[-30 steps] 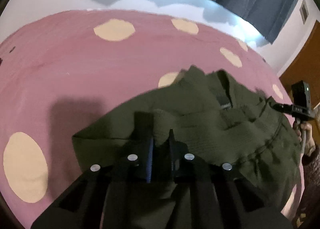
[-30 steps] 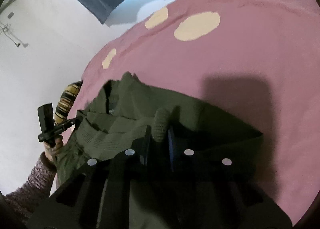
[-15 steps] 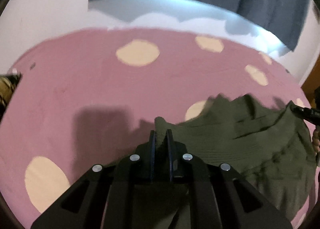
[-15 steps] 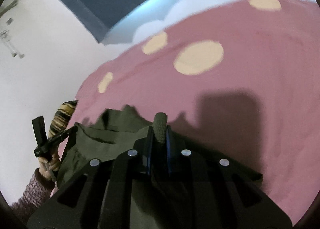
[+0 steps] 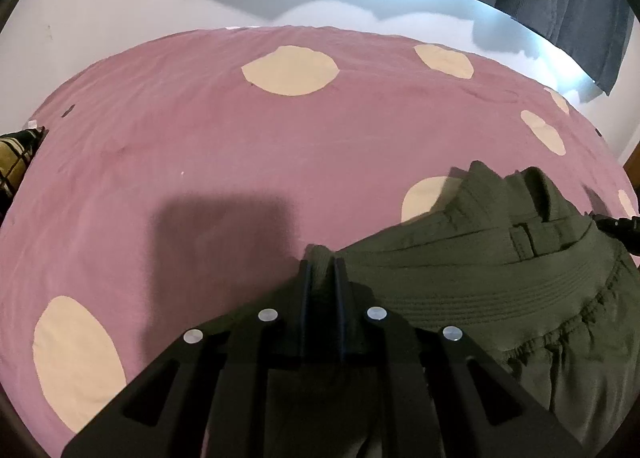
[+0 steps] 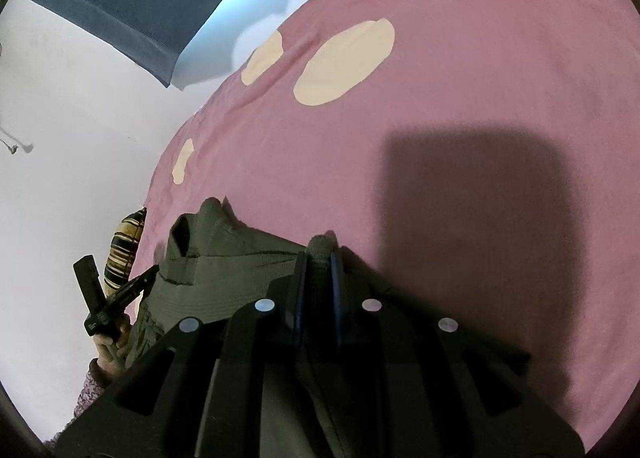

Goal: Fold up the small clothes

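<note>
We grip the garment (image 5: 460, 282) with left gripper (image 5: 320, 264) and right gripper (image 6: 318, 254) clamped, lower frame.

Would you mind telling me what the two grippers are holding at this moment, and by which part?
Both hold the olive-green garment: the left gripper and the right gripper are each shut on a bunched bit of its edge, at opposite ends.

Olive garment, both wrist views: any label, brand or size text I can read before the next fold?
None readable. The olive garment shows no legible tag or print in either view. The pink bedspread carries only cream dots, no writing.
</note>
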`<action>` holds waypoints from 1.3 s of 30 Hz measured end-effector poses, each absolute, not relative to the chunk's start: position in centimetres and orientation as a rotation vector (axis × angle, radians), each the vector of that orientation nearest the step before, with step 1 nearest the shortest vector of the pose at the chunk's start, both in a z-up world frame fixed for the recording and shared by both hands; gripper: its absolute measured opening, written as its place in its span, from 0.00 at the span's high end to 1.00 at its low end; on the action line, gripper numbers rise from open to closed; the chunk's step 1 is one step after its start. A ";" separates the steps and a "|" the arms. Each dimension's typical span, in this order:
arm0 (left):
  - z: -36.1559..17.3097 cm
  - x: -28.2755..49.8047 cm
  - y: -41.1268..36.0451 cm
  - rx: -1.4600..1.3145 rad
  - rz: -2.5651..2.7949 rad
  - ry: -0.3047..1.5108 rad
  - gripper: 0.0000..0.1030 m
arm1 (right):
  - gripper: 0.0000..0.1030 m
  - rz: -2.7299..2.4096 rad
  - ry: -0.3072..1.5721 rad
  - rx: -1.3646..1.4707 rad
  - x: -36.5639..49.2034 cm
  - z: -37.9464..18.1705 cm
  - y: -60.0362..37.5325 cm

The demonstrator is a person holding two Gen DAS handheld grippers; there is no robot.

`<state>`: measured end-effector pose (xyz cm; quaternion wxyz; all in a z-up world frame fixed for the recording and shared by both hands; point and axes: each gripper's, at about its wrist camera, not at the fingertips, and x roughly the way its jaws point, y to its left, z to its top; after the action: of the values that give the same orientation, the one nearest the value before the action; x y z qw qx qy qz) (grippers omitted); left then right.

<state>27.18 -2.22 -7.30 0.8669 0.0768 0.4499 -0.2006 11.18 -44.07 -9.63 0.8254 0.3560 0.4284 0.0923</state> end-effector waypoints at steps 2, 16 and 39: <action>-7.3 27.2 -2.3 0.167 -0.418 0.943 0.88 | 0.91 0.197 0.913 0.763 11.2 -9.7 -44.1; -7.0 27.8 -3.1 0.221 -0.374 0.995 0.80 | 0.80 0.147 0.903 0.813 10.5 -8.8 -45.1; -5.5 11.6 5.6 -0.043 -0.458 1.026 0.45 | 0.32 0.010 0.892 0.907 -9.7 -8.0 -44.7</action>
<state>11.58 5.61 -5.50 0.8461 -0.0204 0.4864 -0.2171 -9.72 -44.69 -7.95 0.8044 0.4237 0.4165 0.0048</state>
